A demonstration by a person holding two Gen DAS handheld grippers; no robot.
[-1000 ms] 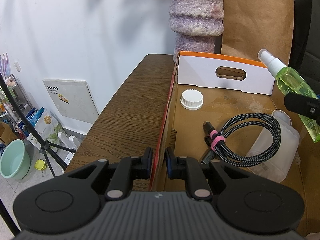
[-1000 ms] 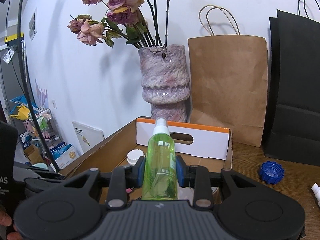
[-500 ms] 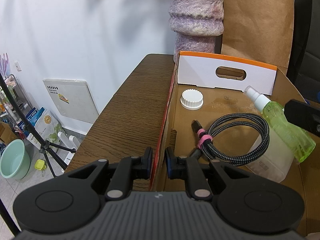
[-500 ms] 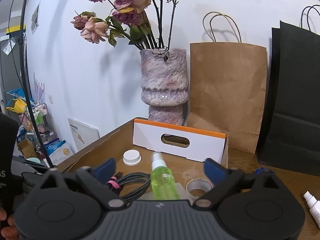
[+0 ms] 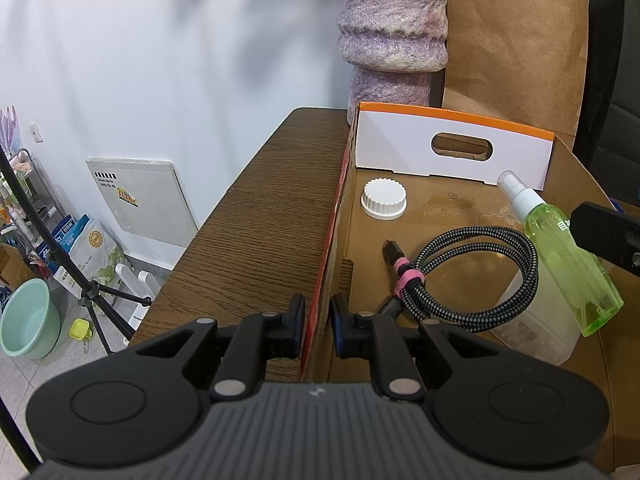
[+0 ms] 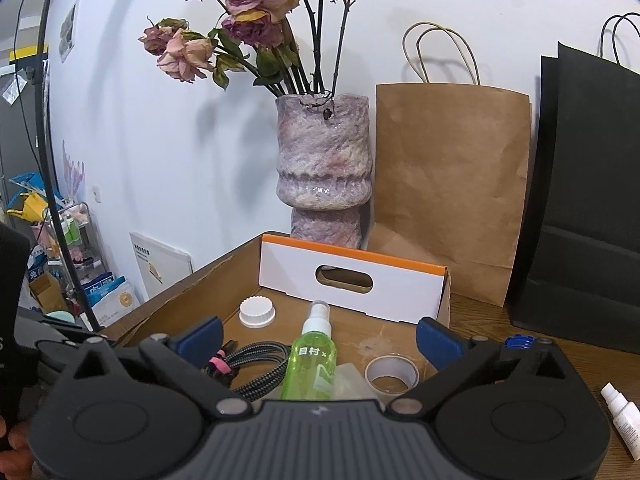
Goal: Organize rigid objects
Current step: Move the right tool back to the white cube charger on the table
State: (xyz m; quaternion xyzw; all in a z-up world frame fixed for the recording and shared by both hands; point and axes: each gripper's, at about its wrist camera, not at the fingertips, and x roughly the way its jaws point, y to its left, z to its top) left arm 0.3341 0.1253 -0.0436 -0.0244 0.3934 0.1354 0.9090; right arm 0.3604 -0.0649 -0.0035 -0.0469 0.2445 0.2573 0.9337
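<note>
Green spray bottle's [image 6: 310, 364] base behind right gripper [image 6: 318, 336] body.

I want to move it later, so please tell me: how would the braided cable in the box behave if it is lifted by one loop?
The braided cable would probably sag, not stay stiff. The pink tie should keep its coil together. It looks light, and the woven sheath likely gives the fingers grip.

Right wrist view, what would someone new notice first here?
The green spray bottle lies inside the cardboard box, between the wide-open right gripper fingers, which have just been opening and do not touch it. Behind the box stands a mottled purple vase of wilted roses.
</note>
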